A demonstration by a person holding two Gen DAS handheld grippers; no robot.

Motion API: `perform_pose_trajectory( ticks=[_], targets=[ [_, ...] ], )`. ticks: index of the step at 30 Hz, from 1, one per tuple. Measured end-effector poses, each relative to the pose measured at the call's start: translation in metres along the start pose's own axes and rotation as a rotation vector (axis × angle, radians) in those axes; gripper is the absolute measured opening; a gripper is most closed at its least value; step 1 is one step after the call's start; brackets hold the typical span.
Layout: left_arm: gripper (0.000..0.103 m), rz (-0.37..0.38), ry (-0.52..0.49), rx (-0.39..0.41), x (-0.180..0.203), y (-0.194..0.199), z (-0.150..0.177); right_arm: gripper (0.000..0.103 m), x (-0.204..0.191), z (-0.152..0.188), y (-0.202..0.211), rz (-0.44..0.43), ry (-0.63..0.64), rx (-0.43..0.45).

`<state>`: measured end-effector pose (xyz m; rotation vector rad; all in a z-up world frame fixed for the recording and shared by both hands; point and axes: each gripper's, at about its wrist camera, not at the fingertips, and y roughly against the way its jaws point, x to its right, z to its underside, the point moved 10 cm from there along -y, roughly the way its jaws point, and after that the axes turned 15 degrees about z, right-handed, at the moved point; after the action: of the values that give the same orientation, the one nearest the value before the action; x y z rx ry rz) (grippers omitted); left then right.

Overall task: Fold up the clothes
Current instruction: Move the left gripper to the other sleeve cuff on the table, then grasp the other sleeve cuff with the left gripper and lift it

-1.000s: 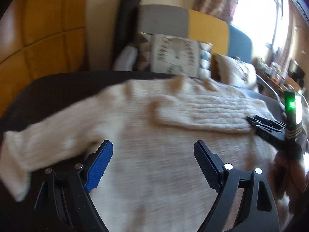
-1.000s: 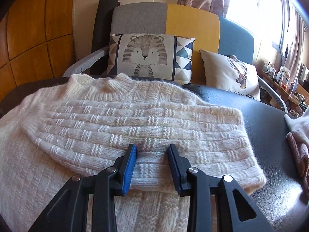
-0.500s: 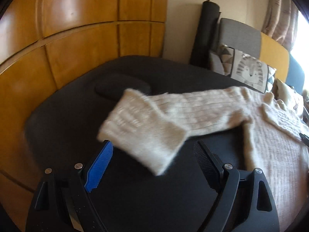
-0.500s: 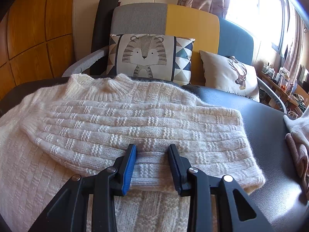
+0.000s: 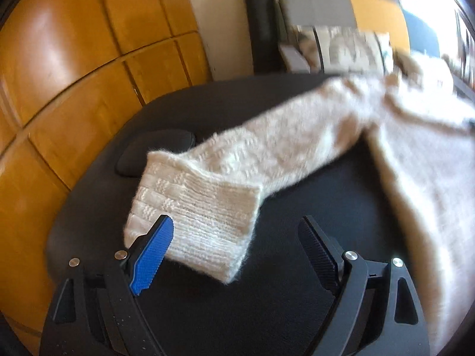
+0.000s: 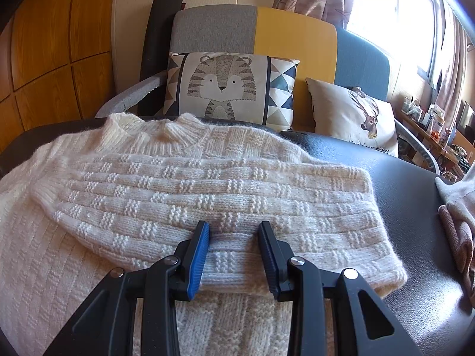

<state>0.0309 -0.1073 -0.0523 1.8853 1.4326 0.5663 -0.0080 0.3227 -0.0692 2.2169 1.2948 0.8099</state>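
The left gripper (image 5: 234, 255) has swung from the cream knitted sweater (image 6: 89, 237) body out to its outstretched sleeve cuff (image 5: 196, 216), jaws spread wide around it on the black padded table (image 5: 267, 311), ready to pinch; the right gripper (image 6: 234, 255) still holds the folded sleeve (image 6: 225, 207) edge narrowly.

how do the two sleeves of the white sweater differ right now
The left sleeve lies stretched out sideways on the dark surface, clear of the body; the right sleeve is folded across the sweater's chest. The left gripper stands wide open at the left sleeve's cuff; the right gripper is narrower, straddling the right sleeve. Both share the cream basket-weave knit.
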Motion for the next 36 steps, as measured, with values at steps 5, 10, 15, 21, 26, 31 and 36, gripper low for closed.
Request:
perform_pose_trajectory(
  ticks=[5,10,15,21,26,31,36],
  targets=[
    [0.089,0.014,-0.008,-0.014,-0.007,-0.012,0.001,0.034,0.000,0.000,0.000,-0.001,0.002,0.001],
    [0.089,0.092,0.084,-0.038,-0.015,-0.015,0.004,0.034,0.000,0.000,0.000,-0.001,0.001,0.002],
    [0.083,0.106,0.107,-0.053,-0.018,-0.016,0.007,0.034,0.000,0.000,0.000,-0.002,-0.002,0.002],
    [0.032,0.051,0.173,-0.059,-0.037,-0.012,0.008,0.034,0.001,0.000,0.001,-0.001,-0.002,0.002],
    [0.022,0.084,0.250,-0.011,-0.049,0.004,0.009,0.034,0.000,0.000,0.000,-0.004,-0.003,0.002],
    [0.020,0.143,0.335,0.089,-0.056,0.034,-0.005,0.034,0.001,0.000,0.000,-0.003,-0.004,0.002],
    [0.019,0.235,0.413,0.208,-0.051,0.065,-0.040,0.034,0.000,0.000,0.001,-0.002,-0.004,0.001]
  ],
)
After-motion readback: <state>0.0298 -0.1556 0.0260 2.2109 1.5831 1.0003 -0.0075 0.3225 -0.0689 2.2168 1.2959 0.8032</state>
